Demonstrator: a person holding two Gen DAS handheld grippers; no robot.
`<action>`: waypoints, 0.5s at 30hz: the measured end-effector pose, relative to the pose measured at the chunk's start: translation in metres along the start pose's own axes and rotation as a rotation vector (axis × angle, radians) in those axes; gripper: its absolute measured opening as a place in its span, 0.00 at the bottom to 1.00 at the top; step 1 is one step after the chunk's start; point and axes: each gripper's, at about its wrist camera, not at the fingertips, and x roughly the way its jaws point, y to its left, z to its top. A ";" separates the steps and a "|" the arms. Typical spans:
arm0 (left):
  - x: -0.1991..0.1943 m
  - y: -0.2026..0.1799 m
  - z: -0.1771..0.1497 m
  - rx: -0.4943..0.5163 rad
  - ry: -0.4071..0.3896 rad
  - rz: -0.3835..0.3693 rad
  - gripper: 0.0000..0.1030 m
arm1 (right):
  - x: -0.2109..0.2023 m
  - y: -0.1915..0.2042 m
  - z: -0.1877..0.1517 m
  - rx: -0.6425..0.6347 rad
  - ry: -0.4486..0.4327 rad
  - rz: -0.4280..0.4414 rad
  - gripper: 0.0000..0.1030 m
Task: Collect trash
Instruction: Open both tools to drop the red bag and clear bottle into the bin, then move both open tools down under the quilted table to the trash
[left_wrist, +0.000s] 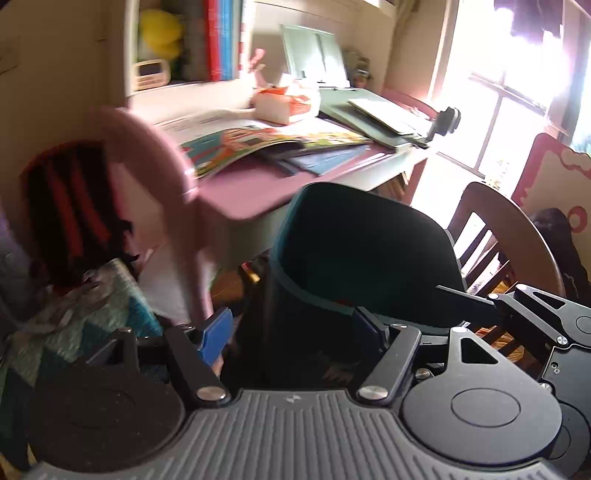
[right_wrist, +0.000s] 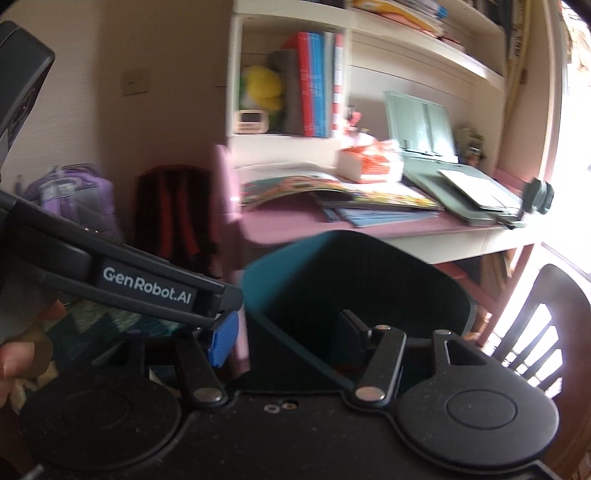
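The teal trash bin (left_wrist: 354, 254) sits right in front of both cameras, its open mouth filling the lower middle of each view, below the near edge of the pink desk (left_wrist: 255, 188) and just beside the dark wooden chair (left_wrist: 513, 236). Both tools seem to be on it: the left gripper (left_wrist: 291, 332) has one blue pad outside the rim and its other finger inside the bin, so the jaws straddle the wall, though whether they are actually clenched on it or merely spread around it I cannot tell; the right gripper (right_wrist: 284, 336) stands the same way, blue pad (right_wrist: 223, 341) outside and the dark finger inside, and again the pinch itself is not visible. The main risk, as I judge it, is that a thin plastic wall held only at one side of the rim will tip or twist once the bin is moved, spilling whatever lies in its dark bottom (the contents cannot be made out). The two grippers are crowded together, touching or nearly so in the right wrist view, so they could knock each other and loosen a grip. Both pictures are smeared, so fast motion may be adding to that risk. Further out, the desk overhang, the chair back and the red-and-black backpack (right_wrist: 173, 218) leave a tight lane, and a swing could clip the open picture book (right_wrist: 321, 188) at the desk edge.
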 end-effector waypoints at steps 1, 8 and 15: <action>-0.006 0.008 -0.006 -0.015 -0.001 0.006 0.69 | -0.002 0.009 -0.001 -0.007 0.000 0.017 0.58; -0.043 0.070 -0.050 -0.106 0.005 0.080 0.69 | 0.000 0.075 -0.009 -0.061 0.015 0.156 0.58; -0.066 0.136 -0.096 -0.183 0.009 0.163 0.78 | 0.021 0.138 -0.025 -0.099 0.064 0.299 0.58</action>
